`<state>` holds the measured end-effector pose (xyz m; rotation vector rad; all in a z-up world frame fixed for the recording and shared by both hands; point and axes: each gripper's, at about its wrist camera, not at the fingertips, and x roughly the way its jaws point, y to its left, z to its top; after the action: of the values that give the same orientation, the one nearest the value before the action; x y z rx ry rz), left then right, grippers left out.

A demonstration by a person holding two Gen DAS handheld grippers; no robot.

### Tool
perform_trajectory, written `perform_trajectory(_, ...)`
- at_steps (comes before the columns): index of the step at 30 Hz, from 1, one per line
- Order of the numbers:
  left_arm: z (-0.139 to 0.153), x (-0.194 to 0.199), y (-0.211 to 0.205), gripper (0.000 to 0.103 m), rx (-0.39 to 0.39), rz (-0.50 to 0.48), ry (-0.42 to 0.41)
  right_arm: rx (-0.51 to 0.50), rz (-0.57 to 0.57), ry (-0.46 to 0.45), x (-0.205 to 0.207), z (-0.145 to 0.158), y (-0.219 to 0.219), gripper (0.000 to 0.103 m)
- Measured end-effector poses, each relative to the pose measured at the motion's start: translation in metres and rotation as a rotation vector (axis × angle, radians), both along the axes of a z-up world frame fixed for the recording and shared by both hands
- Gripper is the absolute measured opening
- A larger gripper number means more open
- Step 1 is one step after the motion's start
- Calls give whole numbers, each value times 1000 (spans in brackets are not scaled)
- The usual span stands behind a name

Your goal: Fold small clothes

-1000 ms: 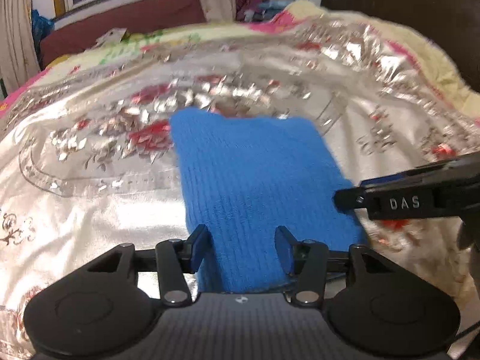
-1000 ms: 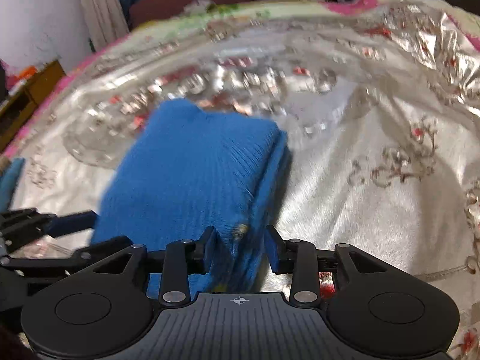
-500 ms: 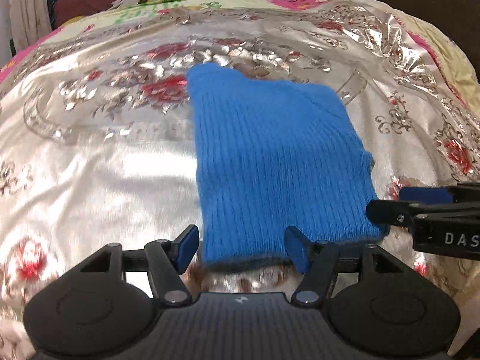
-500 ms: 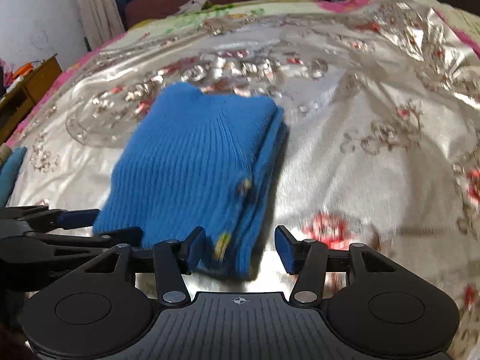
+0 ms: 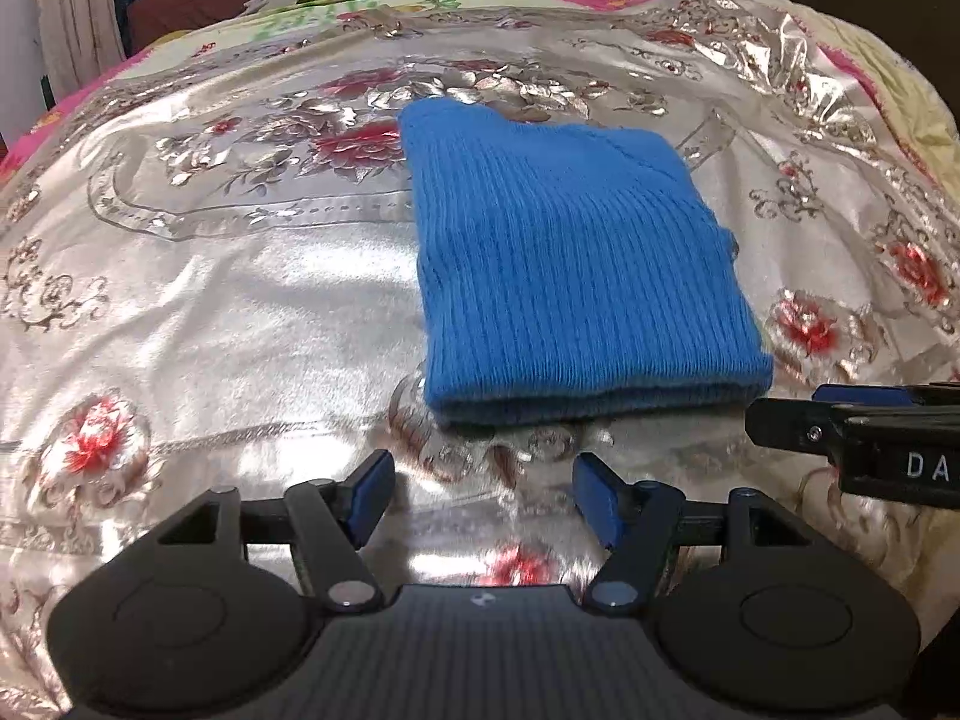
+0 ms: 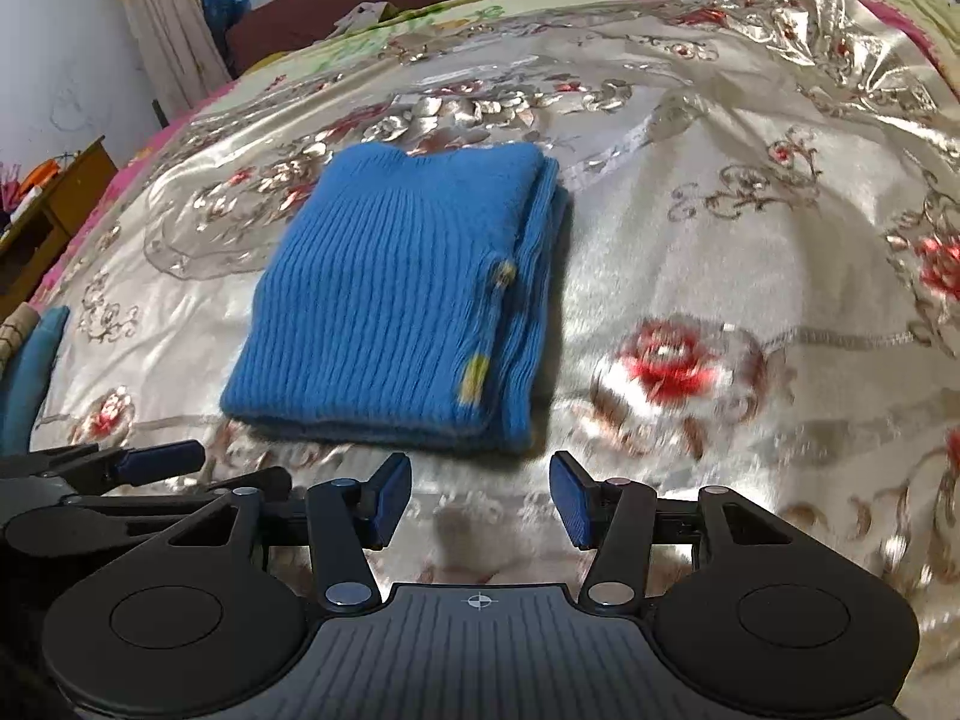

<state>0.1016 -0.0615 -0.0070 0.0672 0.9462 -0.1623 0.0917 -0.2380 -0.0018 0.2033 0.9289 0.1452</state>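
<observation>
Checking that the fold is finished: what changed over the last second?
Both tongs, left and right, let go of the blue knit's near edge and drew back, the left's jaws opening. The knit stayed folded on the floral bedspread.

The blue sweater (image 5: 576,264) is a ribbed knit, soft and matt, its folded edges thick and slightly fuzzy. Under it the bedspread (image 5: 240,312) is a glossy satin-like cloth, silvery, with embroidered red flowers that catch the light. The left gripper (image 5: 483,495) and right gripper (image 6: 480,498) are matt black plastic with small shiny metal pivot pins; their blue pads look ribbed.
</observation>
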Motion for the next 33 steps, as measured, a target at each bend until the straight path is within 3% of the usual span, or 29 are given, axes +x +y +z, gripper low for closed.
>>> perform_trajectory(8, 0, -17, 4, 81, 1, 15, -18, -15, -30, 7, -20, -5, 12, 56)
perform_trajectory(13, 1, -23, 4, 89, 47, 30, -38, -21, -36, 3, -26, -4, 17, 61)
perform_trajectory(33, 0, -32, 5, 102, 62, 56, -27, -50, -75, 0, -40, -8, 18, 72)
